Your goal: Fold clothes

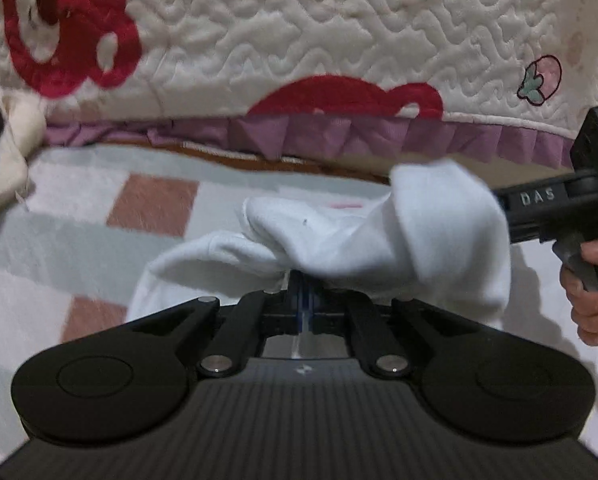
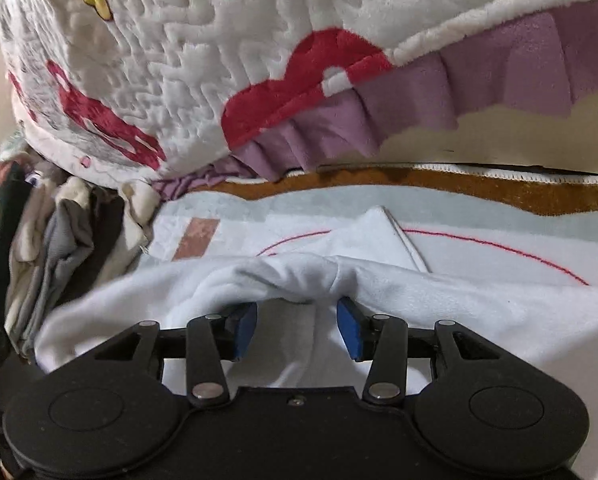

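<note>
Now the left gripper (image 1: 302,280) is pinching a bunched fold of the white garment (image 1: 379,236), jaws clenched tight on the cloth. Over on the right, the right gripper (image 2: 297,326) is sitting with jaws spread apart, fabric draping loosely over the blue pads (image 2: 349,326) (nothing gripped there). That garment is lying on the checked rug (image 1: 99,208), just beside the quilted blanket (image 1: 319,32), with a heap of other clothes (image 2: 59,240) off to the left.

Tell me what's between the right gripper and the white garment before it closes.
Nothing visible. The right gripper stands open with the white garment bunched right at its blue pads, the cloth filling the gap between them. The left gripper is already shut on the same garment. The clothes pile lies off to the side.
</note>
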Demonstrator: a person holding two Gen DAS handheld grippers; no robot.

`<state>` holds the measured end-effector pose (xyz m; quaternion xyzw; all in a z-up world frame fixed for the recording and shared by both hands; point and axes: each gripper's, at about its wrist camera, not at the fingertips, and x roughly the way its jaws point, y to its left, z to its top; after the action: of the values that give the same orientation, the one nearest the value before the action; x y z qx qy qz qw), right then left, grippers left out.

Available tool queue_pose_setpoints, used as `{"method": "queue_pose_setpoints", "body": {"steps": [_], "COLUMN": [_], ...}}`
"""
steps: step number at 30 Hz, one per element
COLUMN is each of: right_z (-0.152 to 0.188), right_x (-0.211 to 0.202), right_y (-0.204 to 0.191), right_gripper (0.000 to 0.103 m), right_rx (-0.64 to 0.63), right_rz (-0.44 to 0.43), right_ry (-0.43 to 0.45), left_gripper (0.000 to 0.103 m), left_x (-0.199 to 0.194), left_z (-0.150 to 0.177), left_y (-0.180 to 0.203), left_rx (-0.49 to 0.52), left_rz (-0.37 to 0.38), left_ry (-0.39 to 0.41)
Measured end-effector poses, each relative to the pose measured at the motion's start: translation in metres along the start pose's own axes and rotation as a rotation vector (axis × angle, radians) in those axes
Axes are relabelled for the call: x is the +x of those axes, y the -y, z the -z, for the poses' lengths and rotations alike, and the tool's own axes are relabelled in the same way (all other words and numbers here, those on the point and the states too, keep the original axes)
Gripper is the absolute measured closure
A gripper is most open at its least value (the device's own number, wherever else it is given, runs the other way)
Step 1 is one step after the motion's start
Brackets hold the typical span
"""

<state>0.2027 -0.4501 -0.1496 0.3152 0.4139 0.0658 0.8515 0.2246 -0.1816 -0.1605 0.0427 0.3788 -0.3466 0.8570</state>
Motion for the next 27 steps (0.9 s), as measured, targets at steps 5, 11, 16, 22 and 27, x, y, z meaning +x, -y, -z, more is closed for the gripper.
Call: {"method": "queue_pose_setpoints", "body": {"steps": [5, 11, 16, 22, 27], "right_z": [0.010, 0.069, 0.152, 0.218, 0.241], "right_x": [-0.012, -0.054, -0.080, -0.094, -0.106], "right_y": [0.017, 0.011, -0.007, -0.039, -0.065], "right_gripper": [0.053, 0.049, 0.047, 0.046, 0.043], "right_rx": [0.039, 0.145, 0.228, 0.156, -0.009], "right_rz": [-0.017, -0.173, -0.364, -0.387, -0.411], "right_ry": [0.055, -0.008, -0.262, -0.445, -0.436], "left_gripper": [0.054, 0.047, 0.042, 0.041, 0.036], "left_x": [-0.001, -0.061, -0.100, -0.150, -0.204], "left_z": [0.005, 0.043, 0.089, 0.121, 0.130], "left_y": [-0.007, -0.027, -0.037, -0.024, -0.002], "left_rx": [-0.010, -0.218, -0.303, -0.215, 0.059], "left_rz": [0.002, 0.176, 0.237, 0.300, 0.242], "left_ry": [-0.119, -0.260, -0.465, -0.628, -0.623]}}
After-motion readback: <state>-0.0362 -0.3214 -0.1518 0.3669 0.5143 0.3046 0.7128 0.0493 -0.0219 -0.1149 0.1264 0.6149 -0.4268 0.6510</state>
